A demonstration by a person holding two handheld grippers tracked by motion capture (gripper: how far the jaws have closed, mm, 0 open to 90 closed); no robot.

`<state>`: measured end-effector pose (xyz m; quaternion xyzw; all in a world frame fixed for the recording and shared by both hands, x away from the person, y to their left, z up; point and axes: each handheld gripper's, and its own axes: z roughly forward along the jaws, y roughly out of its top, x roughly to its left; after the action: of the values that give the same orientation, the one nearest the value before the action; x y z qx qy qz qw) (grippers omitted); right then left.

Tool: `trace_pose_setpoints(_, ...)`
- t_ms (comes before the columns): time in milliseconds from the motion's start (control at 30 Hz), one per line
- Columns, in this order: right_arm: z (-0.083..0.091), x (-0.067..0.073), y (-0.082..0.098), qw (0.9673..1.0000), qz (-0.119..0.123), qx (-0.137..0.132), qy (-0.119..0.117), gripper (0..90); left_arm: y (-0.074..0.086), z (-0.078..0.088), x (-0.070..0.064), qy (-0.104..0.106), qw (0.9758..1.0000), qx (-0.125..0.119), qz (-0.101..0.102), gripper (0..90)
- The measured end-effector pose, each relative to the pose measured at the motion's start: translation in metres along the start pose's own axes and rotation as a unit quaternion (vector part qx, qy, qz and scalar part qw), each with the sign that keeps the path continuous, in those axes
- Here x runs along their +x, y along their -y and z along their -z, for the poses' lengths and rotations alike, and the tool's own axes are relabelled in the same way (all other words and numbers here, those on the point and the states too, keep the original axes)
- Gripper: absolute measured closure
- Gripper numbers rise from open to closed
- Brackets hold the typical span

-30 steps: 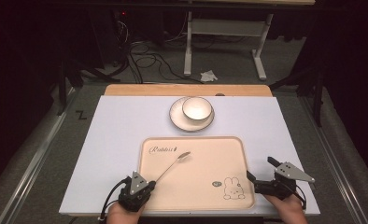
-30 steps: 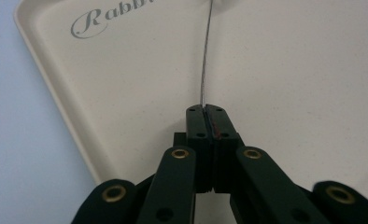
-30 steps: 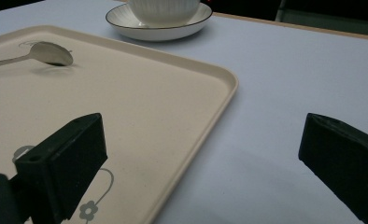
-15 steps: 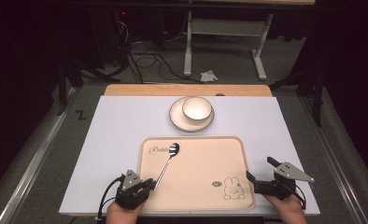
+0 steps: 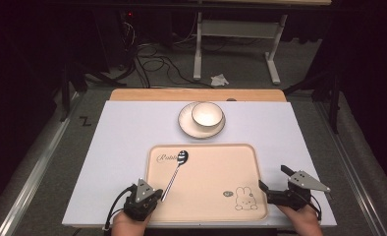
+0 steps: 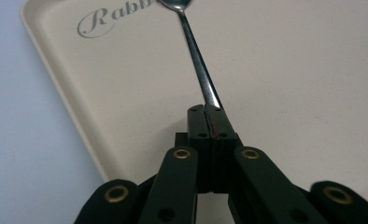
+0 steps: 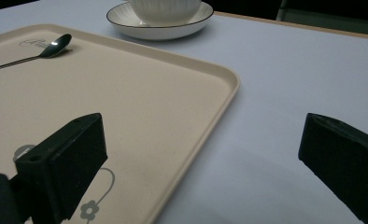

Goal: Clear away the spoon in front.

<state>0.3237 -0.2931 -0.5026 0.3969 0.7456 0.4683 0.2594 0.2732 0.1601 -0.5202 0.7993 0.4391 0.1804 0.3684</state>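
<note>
A metal spoon [image 5: 176, 170] lies slanted on the beige tray [image 5: 216, 172], its bowl end by the printed lettering. My left gripper [image 5: 158, 196] is at the tray's near left corner, shut on the end of the spoon's handle. In the left gripper view the jaws [image 6: 204, 113] are pressed together on the spoon's handle [image 6: 198, 60] over the tray [image 6: 289, 84]. My right gripper [image 5: 274, 178] stands open at the tray's near right corner. In the right gripper view it [image 7: 201, 135] straddles the tray's right rim [image 7: 219, 112] with nothing between the jaws, and the spoon [image 7: 51, 46] shows far left.
A white bowl [image 5: 207, 114] sits on a saucer [image 5: 187, 127] beyond the tray, seen also as a saucer [image 7: 159, 28] in the right gripper view. The white table top [image 5: 118, 142] spreads left and right of the tray. A rabbit print [image 5: 243, 197] marks the tray's near right.
The spoon's bowl end has swung left and away across the tray, toward the lettering, with my left gripper still shut on the handle. The right gripper has not moved.
</note>
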Motion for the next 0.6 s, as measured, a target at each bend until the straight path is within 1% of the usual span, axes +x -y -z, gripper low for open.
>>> trace_pose_setpoints(167, 0.000, 0.000, 0.000, 1.0000, 0.001, 0.000, -0.001, 1.7, -0.002, -0.001, -0.006, -0.002, 0.9997, 0.012, -0.020, 90.0)
trace_pose_setpoints(400, -0.001, 0.000, 0.000, 1.0000, 0.003, 0.000, -0.001, 1.7, -0.006, -0.004, -0.018, 0.020, 0.9990, 0.018, -0.035, 90.0)
trace_pose_setpoints(467, -0.001, 0.000, 0.000, 1.0000, 0.003, 0.001, -0.001, 1.7, -0.007, -0.005, -0.020, 0.025, 0.9989, 0.018, -0.036, 90.0)
trace_pose_setpoints(567, -0.001, 0.001, 0.000, 1.0000, 0.003, 0.002, -0.001, 1.7, -0.010, -0.007, -0.023, 0.040, 0.9985, 0.019, -0.033, 90.0)
trace_pose_setpoints(600, -0.001, 0.001, 0.000, 1.0000, 0.003, 0.003, -0.001, 1.7, -0.011, -0.008, -0.025, 0.043, 0.9983, 0.019, -0.036, 90.0)
